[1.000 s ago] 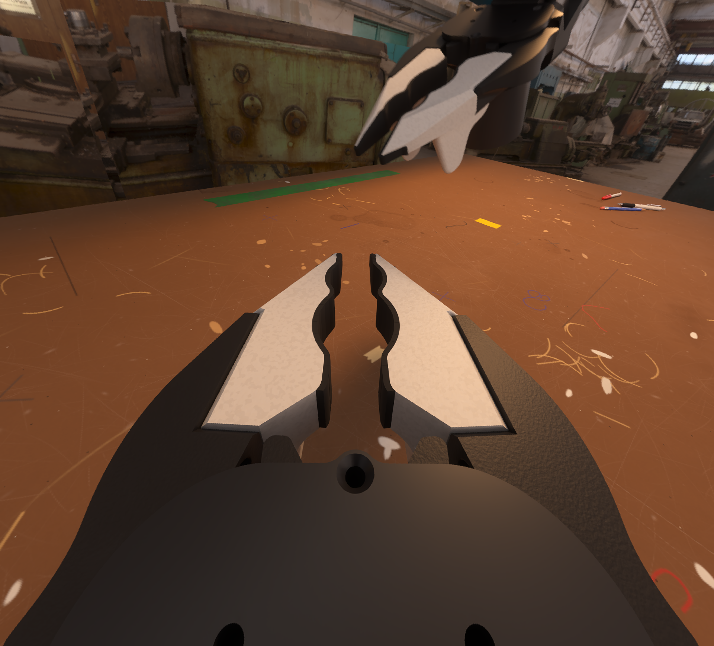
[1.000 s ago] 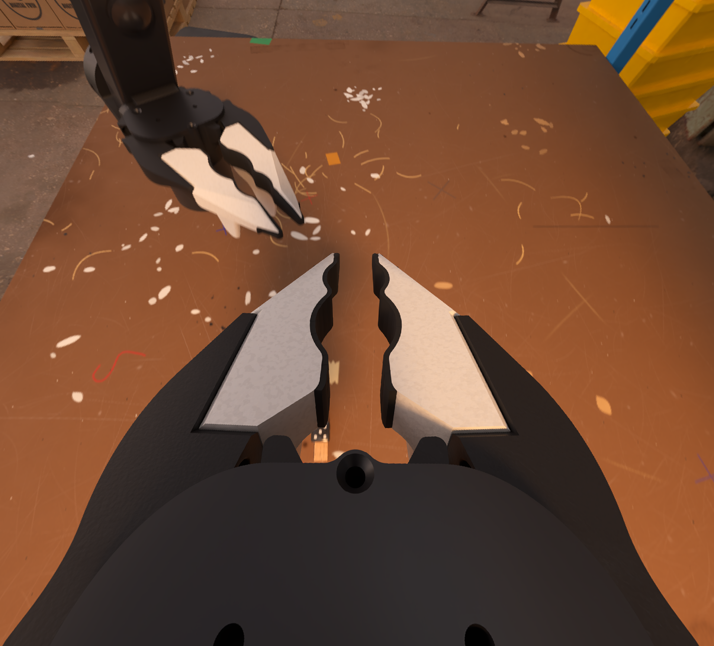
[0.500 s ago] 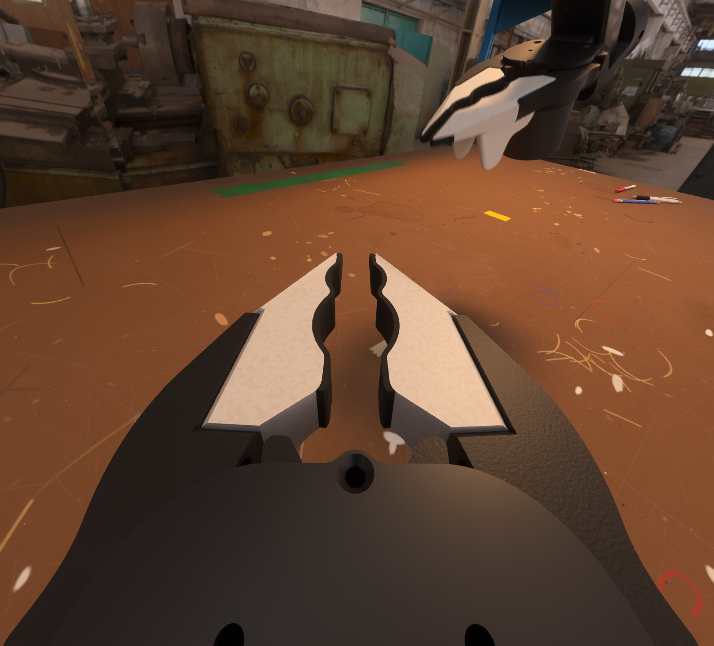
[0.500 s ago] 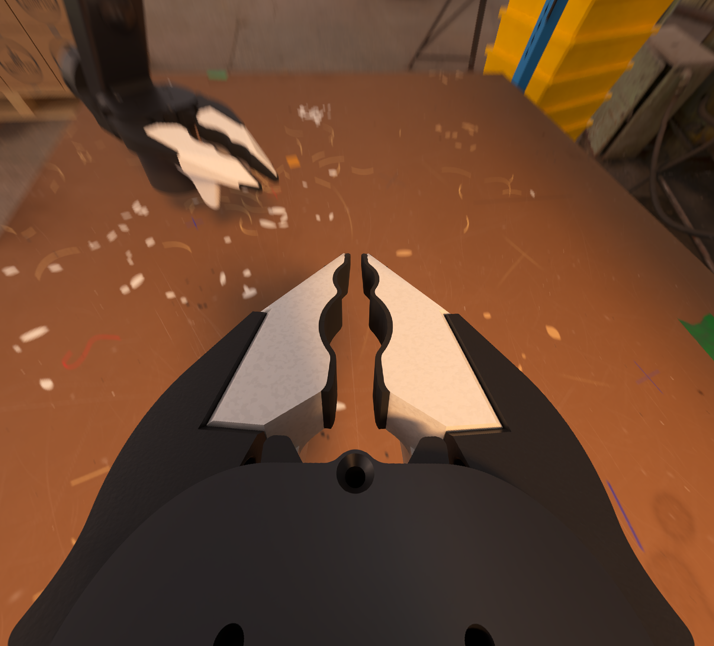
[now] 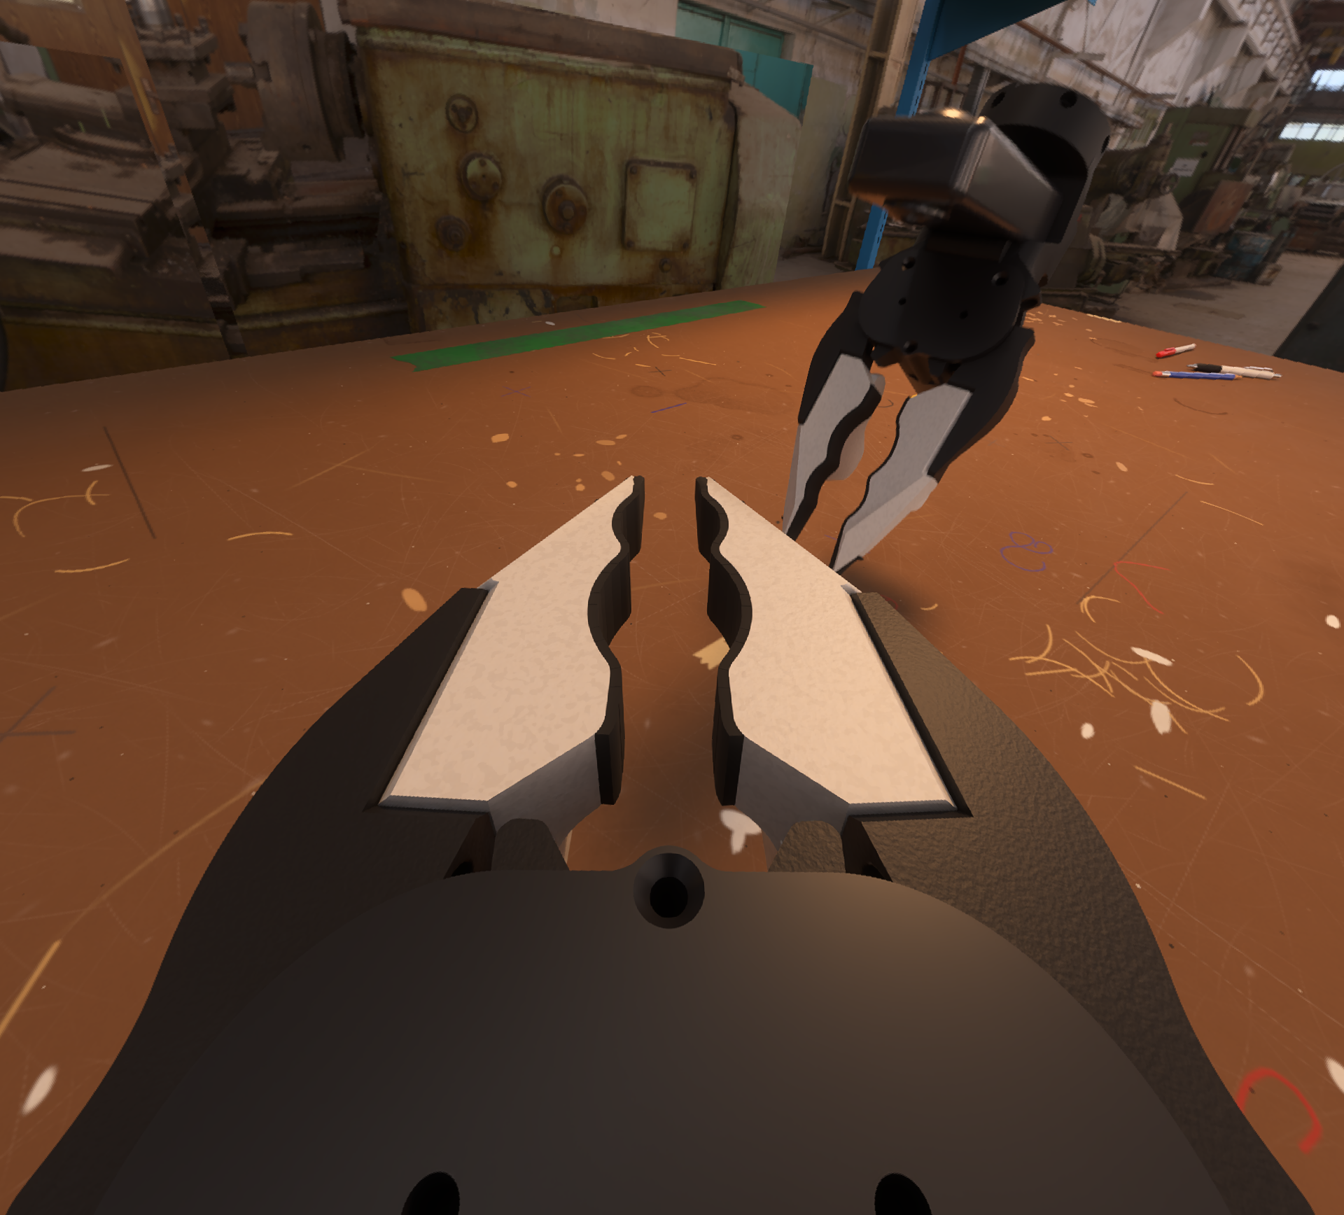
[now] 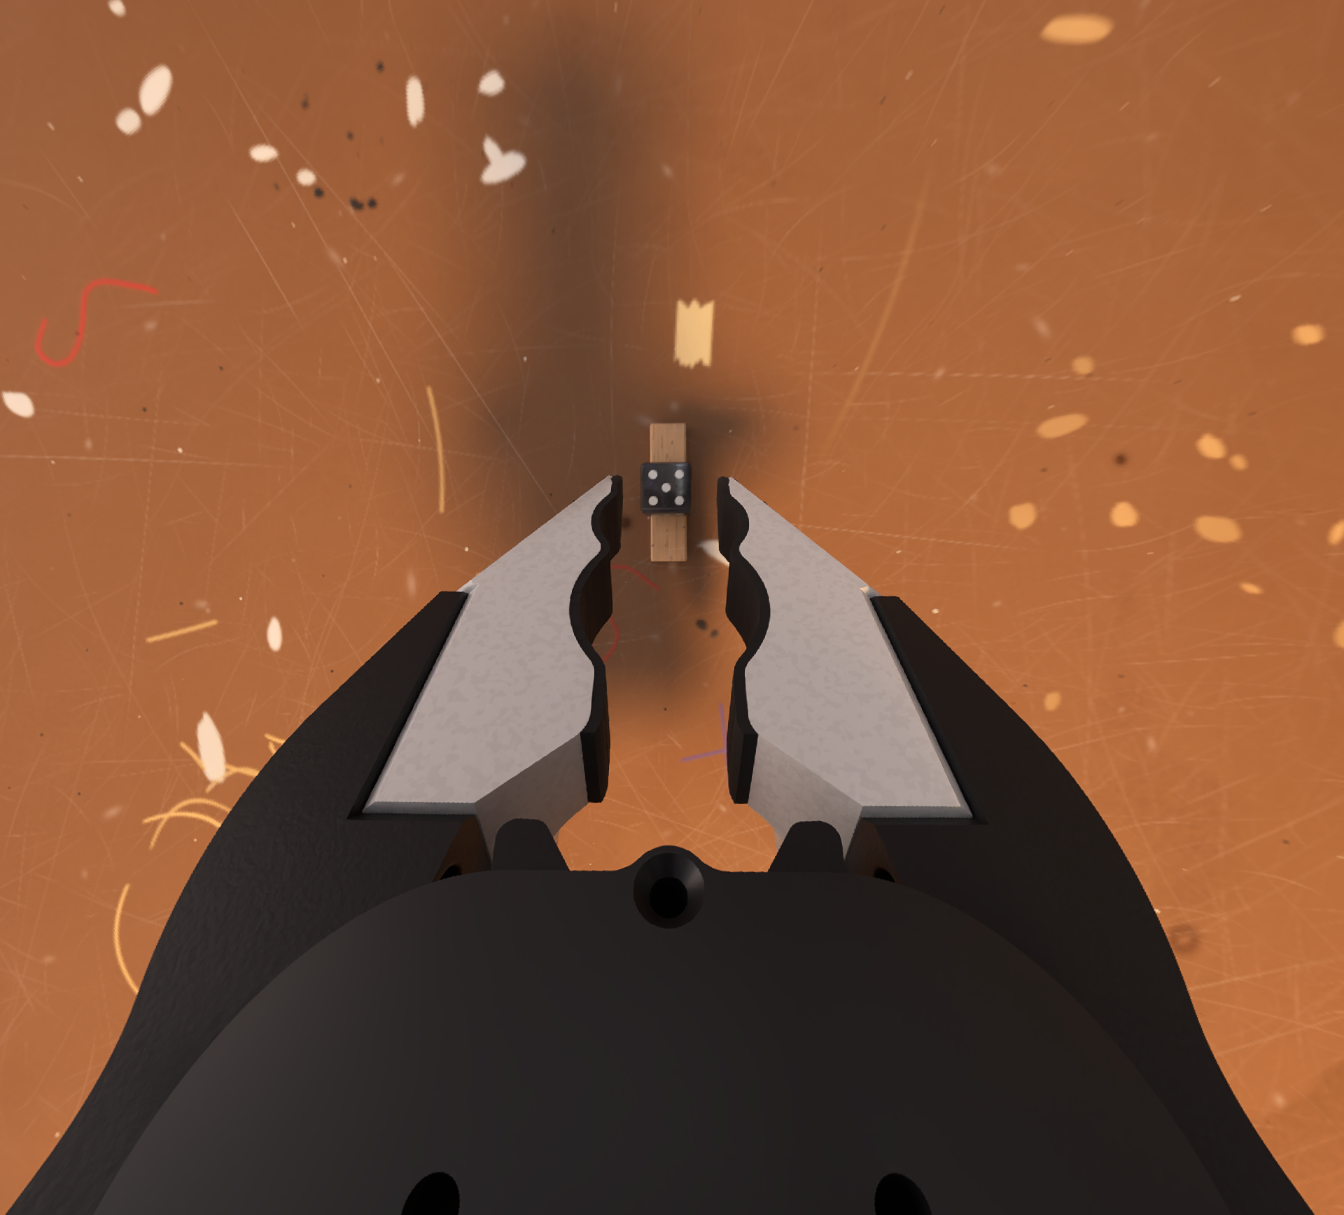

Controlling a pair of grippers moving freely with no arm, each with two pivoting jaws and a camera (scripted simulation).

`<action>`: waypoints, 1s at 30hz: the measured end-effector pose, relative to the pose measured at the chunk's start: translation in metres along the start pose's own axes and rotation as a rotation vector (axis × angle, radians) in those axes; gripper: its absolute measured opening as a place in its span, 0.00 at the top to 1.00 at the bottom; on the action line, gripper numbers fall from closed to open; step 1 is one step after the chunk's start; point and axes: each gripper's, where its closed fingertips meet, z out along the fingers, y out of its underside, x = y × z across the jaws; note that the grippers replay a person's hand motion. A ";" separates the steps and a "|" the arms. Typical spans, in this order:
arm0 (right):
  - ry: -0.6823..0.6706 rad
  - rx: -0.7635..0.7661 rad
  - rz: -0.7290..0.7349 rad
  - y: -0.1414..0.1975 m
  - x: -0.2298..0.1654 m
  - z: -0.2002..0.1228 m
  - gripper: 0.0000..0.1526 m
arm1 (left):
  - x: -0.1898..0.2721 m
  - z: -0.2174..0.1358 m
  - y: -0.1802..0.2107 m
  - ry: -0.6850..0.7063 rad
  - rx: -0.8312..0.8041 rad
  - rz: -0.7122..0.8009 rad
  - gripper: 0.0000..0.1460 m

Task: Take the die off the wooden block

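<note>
In the right wrist view a small black die point(image 6: 665, 488) with white pips sits on the middle of a thin pale wooden block point(image 6: 668, 536) lying on the brown table point(image 6: 1018, 235). My right gripper point(image 6: 669, 482) points straight down over them. It is open, with one fingertip on each side of the die and not touching it. In the left wrist view the right gripper point(image 5: 818, 544) hangs tips-down close to the table, just right of my left gripper point(image 5: 669, 486). The left gripper is open a little and empty, low over the table. Die and block are hidden in that view.
A pale tape scrap point(image 6: 693, 333) lies just beyond the block. Several pens point(image 5: 1207, 371) lie at the table's far right, and a green tape strip point(image 5: 582, 333) lies near its far edge. Old machinery point(image 5: 545, 176) stands beyond the table.
The right gripper swung from facing forward to pointing straight down, dropped toward the table over the die, and its jaws narrowed, then opened wider. The left gripper barely moved.
</note>
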 end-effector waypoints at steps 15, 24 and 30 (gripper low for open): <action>0.022 -0.043 -0.003 0.011 0.007 0.015 0.89 | -0.001 0.001 0.002 0.000 -0.008 -0.003 0.90; -0.008 0.140 0.046 -0.007 0.013 -0.007 0.89 | 0.003 0.002 0.002 0.009 -0.013 0.021 0.89; -0.022 0.165 0.034 -0.010 0.012 -0.005 0.89 | 0.006 0.000 -0.001 0.019 -0.002 0.037 0.86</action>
